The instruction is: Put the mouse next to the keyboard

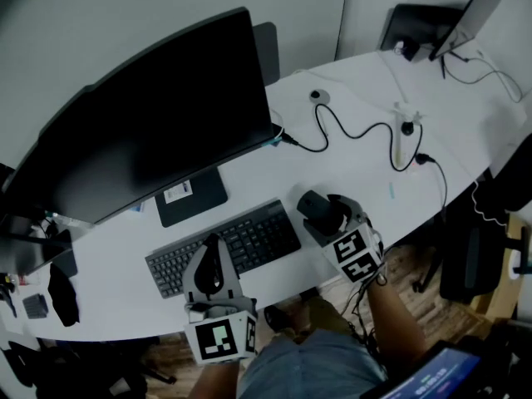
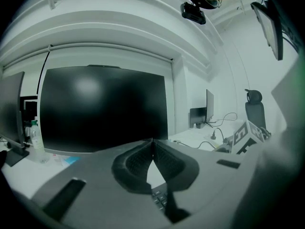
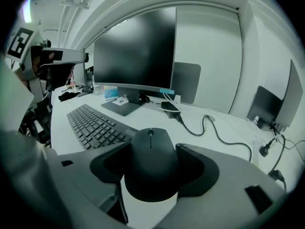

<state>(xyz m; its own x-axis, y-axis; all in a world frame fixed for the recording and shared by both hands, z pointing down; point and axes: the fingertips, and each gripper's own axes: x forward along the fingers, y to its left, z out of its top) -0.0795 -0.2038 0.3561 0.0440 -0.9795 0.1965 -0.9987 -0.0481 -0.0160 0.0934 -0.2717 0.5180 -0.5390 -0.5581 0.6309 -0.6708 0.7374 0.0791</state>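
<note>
A black mouse [image 1: 319, 214] [image 3: 151, 166] sits between the jaws of my right gripper [image 1: 324, 205] [image 3: 155, 147], which is shut on its sides. It is low over the white desk [image 1: 357, 169], just right of the black keyboard [image 1: 249, 238] [image 3: 93, 123]. I cannot tell whether it rests on the desk. My left gripper [image 1: 214, 244] [image 2: 152, 141] hovers over the keyboard's front edge. Its two fingertips meet with nothing between them, so it is shut.
A large dark monitor [image 1: 141, 115] stands behind the keyboard on a flat black foot [image 1: 189, 198]. A black cable [image 1: 349, 131] snakes across the desk to the right. A laptop [image 1: 432, 23] stands at the far right corner. Dark small items [image 1: 58, 293] lie at the left end.
</note>
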